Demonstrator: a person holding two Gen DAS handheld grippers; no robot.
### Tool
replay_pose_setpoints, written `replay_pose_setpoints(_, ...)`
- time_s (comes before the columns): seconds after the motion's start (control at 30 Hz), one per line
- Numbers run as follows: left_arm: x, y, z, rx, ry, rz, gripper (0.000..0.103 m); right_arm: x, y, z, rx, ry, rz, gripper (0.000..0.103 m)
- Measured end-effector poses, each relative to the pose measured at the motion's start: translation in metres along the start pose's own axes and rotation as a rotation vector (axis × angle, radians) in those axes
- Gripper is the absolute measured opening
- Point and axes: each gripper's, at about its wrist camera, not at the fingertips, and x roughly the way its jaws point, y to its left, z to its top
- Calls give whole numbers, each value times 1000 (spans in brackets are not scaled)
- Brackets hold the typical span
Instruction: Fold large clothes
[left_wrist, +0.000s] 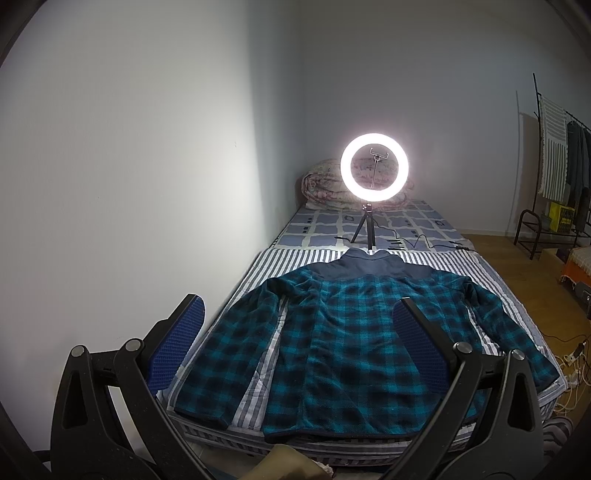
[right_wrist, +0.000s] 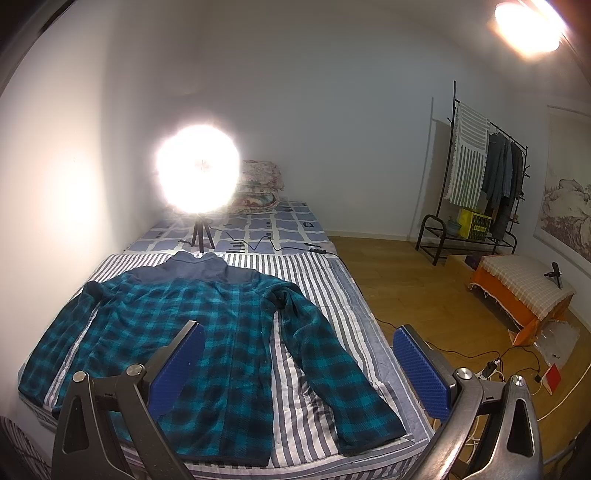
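Bed (left_wrist: 491, 288) with striped sheet fills the space ahead of both sets of jaws, running away toward a folded quilt (left_wrist: 321, 181) at the far end. Jacket (left_wrist: 332, 332), teal plaid with navy collar, lies flat on the sheet, collar away, hem at the near edge, both sleeves angled out and down; it sits ahead of and below both tools, touched by neither. Ring light (left_wrist: 374, 167) on a small tripod stands on the bed beyond the collar, lit, strong glare in the right view. Clothes rack (right_wrist: 476, 177) well off past the right jaws, against the wall. Left gripper (left_wrist: 295, 343) spread wide, nothing between the pads, hovering over the jacket's left half. Right gripper (right_wrist: 299, 369) also spread wide and empty, framing the right sleeve (right_wrist: 332, 354). Looks like the very start: garment laid out, no fold made yet. Next move probably needs each tool to drop to a sleeve or side edge, pinch the fabric, and carry it inward over the body.
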Motion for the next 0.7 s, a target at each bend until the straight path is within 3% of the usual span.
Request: replay_pose_setpoints(0.7, 2, -2, -2, 0, 2, 1, 103, 1, 2, 0, -5, 1, 3, 103)
